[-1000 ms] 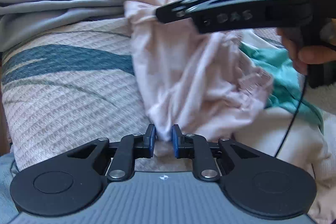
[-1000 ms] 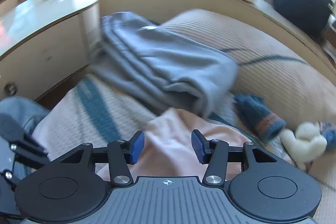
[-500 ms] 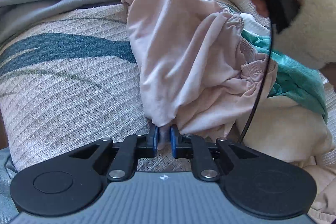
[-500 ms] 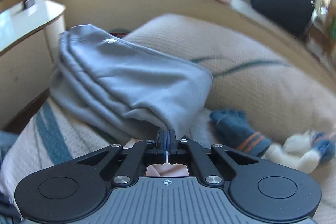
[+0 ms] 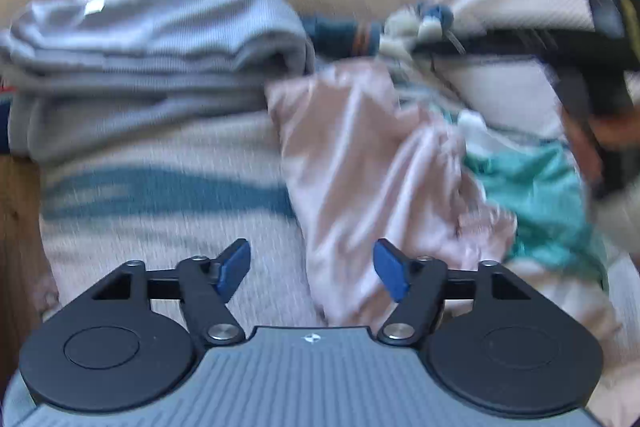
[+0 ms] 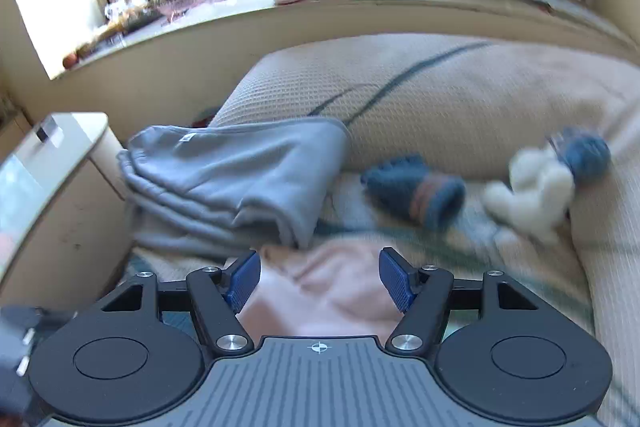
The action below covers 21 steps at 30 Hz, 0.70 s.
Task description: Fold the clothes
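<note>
Now both grippers — left (image 5: 314, 269) and right (image 6: 319, 279) — have sprung apart, releasing the crumpled pink garment (image 5: 360, 163) they pinched moments ago — probably regripping before a fold.

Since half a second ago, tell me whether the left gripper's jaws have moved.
Yes. The left gripper has opened, releasing the pink garment, and pulled back from the grey folded stack.

left hand-held gripper (image 5: 312, 269) jaws spread wide, empty; right hand-held gripper (image 6: 319, 279) likewise spread, empty.
</note>
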Tool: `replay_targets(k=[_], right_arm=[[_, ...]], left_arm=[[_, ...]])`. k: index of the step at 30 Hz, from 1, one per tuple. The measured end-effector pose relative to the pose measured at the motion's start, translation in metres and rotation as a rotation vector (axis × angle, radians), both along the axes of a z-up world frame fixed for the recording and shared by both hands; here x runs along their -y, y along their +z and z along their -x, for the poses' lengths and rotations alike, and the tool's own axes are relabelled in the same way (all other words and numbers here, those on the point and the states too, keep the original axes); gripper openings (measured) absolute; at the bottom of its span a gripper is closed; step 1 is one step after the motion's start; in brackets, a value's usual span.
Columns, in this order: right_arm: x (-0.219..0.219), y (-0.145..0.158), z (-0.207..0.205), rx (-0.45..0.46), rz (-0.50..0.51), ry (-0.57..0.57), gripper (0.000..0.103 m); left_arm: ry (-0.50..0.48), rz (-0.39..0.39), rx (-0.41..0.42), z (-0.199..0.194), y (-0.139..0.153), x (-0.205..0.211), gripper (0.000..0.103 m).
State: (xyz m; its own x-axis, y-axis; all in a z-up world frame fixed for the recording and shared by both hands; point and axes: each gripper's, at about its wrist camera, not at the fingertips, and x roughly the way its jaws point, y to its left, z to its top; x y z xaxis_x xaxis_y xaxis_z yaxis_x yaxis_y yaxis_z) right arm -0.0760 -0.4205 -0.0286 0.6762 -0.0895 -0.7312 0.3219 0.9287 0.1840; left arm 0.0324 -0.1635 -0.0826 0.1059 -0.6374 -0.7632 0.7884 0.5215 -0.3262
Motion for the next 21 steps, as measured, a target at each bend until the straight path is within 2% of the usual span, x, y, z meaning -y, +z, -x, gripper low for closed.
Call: replay_targets(k=[3, 7, 11, 17, 21], right_arm=[[0.0, -0.005, 0.03, -0.016, -0.048, -0.047, 0.067], [-0.005, -0.014, 0.065, -0.047, -0.124, -0.099, 0.067], [-0.024, -0.02, 0.094, -0.045, -0.232, -0.12, 0.067], [-0.06, -0.043, 0.111, -0.042, -0.432, -0.151, 0.067], [-0.061, -0.06, 0.113, -0.036, -0.556, -0.23, 0.067]], left_arm=[[-0.009, 0.008, 0.021, -0.008, -0.001, 0.019, 0.065], [-0.021, -0.013, -0.01, -0.019, -0.017, 0.043, 0.06], [-0.009, -0.022, -0.03, -0.033, -0.024, 0.058, 0.06], [-0.031, -0.046, -0.058, -0.042, -0.036, 0.083, 0.058], [-0.022, -0.064, -0.045, -0.042, -0.042, 0.092, 0.057]])
